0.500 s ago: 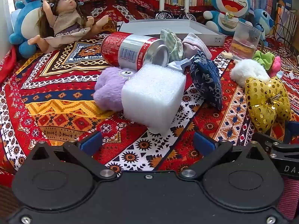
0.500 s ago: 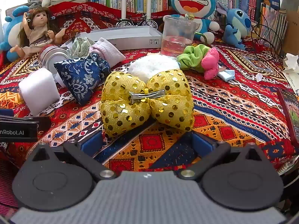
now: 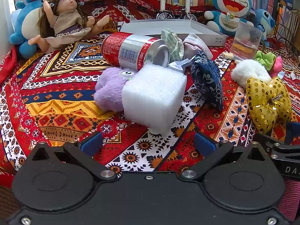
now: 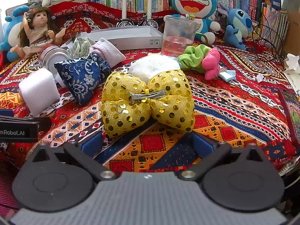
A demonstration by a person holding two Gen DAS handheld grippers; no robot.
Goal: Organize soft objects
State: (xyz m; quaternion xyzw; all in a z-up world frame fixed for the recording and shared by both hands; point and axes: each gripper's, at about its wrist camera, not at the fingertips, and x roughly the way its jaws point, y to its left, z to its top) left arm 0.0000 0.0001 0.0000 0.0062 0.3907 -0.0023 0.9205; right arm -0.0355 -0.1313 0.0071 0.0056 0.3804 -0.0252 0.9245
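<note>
Nothing has shifted since half a second ago: the left gripper (image 3: 148,142) hangs with jaws spread wide and empty before the white foam cube (image 3: 153,97), which leans on a lilac plush toy (image 3: 110,88) below a tipped red drink can (image 3: 135,51). The right gripper (image 4: 148,143), equally spread, faces the gold sequinned bow (image 4: 148,101) on the patterned red cloth (image 4: 234,103).

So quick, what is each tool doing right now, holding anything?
Left tool: open, holding nothing; the white foam block lies just ahead.
Right tool: open, holding nothing; the gold sequin bow lies just ahead.
</note>
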